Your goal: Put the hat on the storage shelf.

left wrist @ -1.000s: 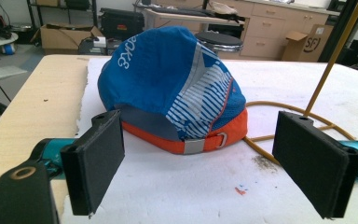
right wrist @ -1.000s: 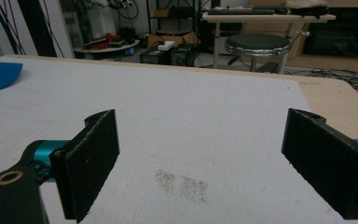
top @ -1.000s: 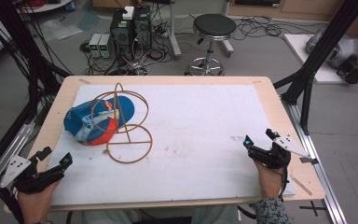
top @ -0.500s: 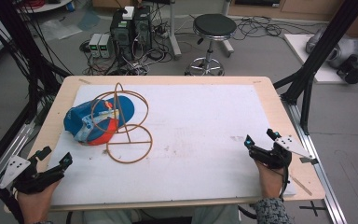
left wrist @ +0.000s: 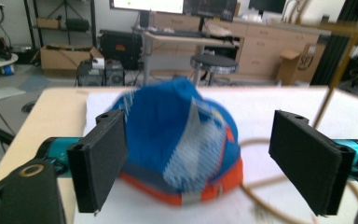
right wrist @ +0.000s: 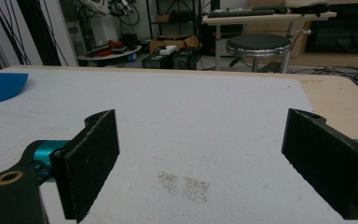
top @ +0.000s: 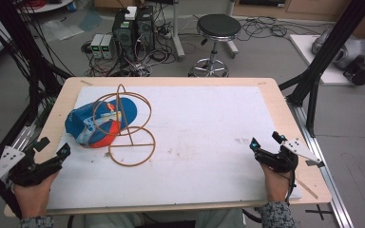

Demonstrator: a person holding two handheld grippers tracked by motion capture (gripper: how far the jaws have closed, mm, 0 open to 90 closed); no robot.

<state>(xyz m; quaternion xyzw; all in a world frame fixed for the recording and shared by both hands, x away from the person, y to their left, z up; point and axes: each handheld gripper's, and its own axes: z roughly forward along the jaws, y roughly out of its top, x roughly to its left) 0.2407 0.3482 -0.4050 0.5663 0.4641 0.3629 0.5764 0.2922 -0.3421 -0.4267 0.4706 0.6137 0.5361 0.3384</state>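
A blue cap with an orange brim (top: 97,123) lies on the white mat at the left, leaning against a thin tan wire stand (top: 132,142) made of rings and an upright rod. My left gripper (top: 51,147) is open near the table's front left corner, its jaws pointing at the cap (left wrist: 186,140), which sits a short way ahead of them. My right gripper (top: 265,140) is open at the front right, with nothing but bare mat between its jaws (right wrist: 200,154). The cap's edge (right wrist: 2,86) shows far to the left of it.
The white mat (top: 209,128) covers most of the wooden table (top: 285,102). A black stool (top: 217,29) and computer boxes (top: 135,21) stand on the floor beyond the far edge. Black frame posts (top: 321,61) rise at the right and left sides.
The left gripper has crept slightly forward toward the cap. The right gripper has barely moved.
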